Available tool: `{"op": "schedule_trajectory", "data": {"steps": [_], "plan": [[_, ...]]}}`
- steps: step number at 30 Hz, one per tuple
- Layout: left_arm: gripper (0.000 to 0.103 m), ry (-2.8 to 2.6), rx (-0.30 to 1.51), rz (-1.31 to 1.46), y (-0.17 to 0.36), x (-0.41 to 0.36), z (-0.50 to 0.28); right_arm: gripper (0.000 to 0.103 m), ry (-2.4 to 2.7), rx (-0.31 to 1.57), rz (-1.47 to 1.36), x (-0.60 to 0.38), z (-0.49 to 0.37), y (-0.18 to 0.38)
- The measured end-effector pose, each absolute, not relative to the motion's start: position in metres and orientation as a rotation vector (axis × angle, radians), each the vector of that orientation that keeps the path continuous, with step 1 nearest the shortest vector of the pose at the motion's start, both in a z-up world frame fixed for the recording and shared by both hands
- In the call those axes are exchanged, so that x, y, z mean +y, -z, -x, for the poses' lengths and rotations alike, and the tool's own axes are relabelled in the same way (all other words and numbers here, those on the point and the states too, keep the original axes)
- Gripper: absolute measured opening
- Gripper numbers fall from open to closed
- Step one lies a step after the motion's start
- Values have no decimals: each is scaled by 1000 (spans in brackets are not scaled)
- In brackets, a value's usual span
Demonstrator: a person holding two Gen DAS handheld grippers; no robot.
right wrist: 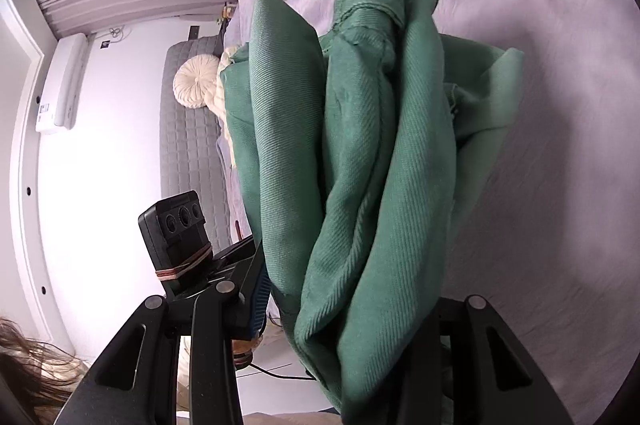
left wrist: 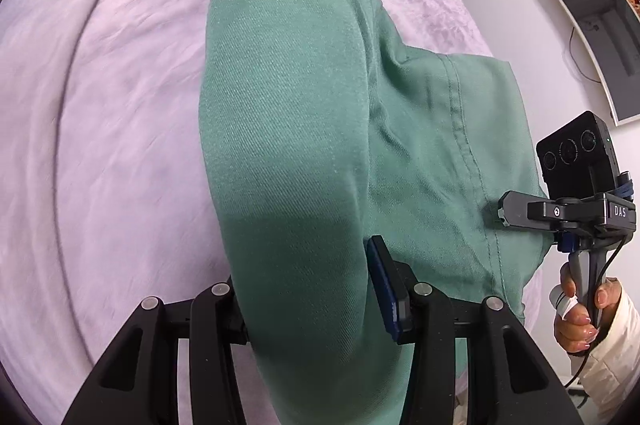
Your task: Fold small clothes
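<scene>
I had both grippers clamped on the green garment (left wrist: pixel 304 129). Left gripper (left wrist: pixel 308 289) gripped one bunch, right gripper (right wrist: pixel 360 325) another, above the bed (left wrist: pixel 100 105).

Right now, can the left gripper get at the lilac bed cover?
Probably not. The left gripper has its fingers closed on the green garment, which hangs between it and the lilac bed cover. It must release first.

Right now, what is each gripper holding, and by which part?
Both hold the green garment: the left gripper clamps a thick bunched fold, the right gripper a gathered bundle of folds near a stitched seam.
</scene>
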State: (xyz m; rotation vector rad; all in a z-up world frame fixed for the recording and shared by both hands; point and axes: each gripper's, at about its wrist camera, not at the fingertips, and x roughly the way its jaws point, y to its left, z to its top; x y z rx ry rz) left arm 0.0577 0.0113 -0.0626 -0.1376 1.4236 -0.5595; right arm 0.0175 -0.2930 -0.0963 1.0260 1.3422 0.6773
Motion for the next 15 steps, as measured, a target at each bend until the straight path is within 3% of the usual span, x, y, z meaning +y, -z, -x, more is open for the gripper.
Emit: {"op": "schedule_trajectory", "data": {"steps": [5, 10, 14, 15], "plan": [[48, 473, 1473, 77, 90, 60, -20, 43, -677, 1408, -1096, -243, 16, 130], [48, 362, 1512, 63, 113, 96, -1, 46, -431, 1577, -931, -224, 23, 169], [48, 288, 1386, 47, 82, 127, 1, 63, -258, 1525, -653, -233, 22, 130], [48, 265, 1366, 34, 78, 131, -1, 63, -230, 1497, -581, -233, 21, 116]]}}
